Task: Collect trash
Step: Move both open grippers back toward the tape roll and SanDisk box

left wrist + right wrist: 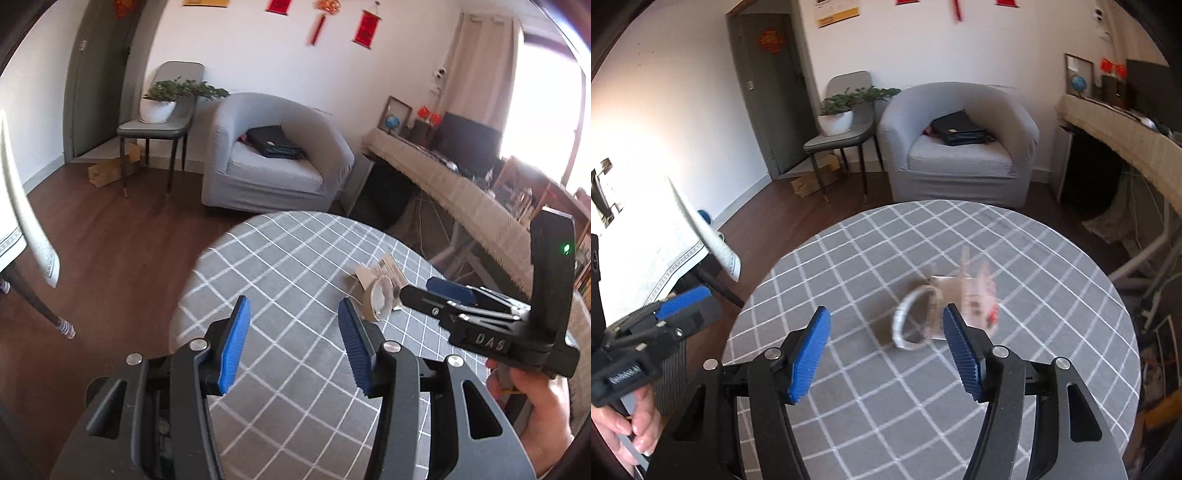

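Daylight floods both views. In the left wrist view the window point(546, 122) at the upper right is blown out to pure white, washing over the curtain point(480, 62) beside it. In the right wrist view glare whitens the wall point(646, 122) and the white cloth point(653, 236) at the left edge. The fisheye bends straight lines near the rim, and dark corners frame each picture. The trash on the checked tablecloth point(871, 251) is smeared by motion blur (the tape roll point(916, 321) especially), and the red hangings point(321, 22) at the top blur too.
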Motion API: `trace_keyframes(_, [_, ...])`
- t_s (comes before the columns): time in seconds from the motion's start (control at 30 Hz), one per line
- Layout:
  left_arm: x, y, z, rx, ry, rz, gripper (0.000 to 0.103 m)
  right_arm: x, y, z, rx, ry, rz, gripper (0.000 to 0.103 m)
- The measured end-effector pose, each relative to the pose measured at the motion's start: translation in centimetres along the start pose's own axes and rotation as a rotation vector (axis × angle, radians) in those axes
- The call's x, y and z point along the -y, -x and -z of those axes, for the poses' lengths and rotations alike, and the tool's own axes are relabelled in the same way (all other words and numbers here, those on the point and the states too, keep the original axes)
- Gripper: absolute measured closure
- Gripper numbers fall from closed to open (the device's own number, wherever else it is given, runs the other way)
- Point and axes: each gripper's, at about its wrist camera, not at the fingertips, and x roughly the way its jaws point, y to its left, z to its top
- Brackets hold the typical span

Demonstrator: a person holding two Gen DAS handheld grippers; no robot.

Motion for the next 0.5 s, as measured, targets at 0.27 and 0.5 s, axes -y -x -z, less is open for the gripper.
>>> trace_keyframes(0.27, [3.1,-5.0,1.3,-0.092,-0.061,0.015,0.049,4.5,0.6,0.6,-0.005,-0.068,0.02,0.049])
trace_keyframes(0.5, [5.7,-8.8,1.7,-0.117,-0.082,0.04,0.05,6.9,0.7,1.3,-0.027,-0.101,0.041,0.051])
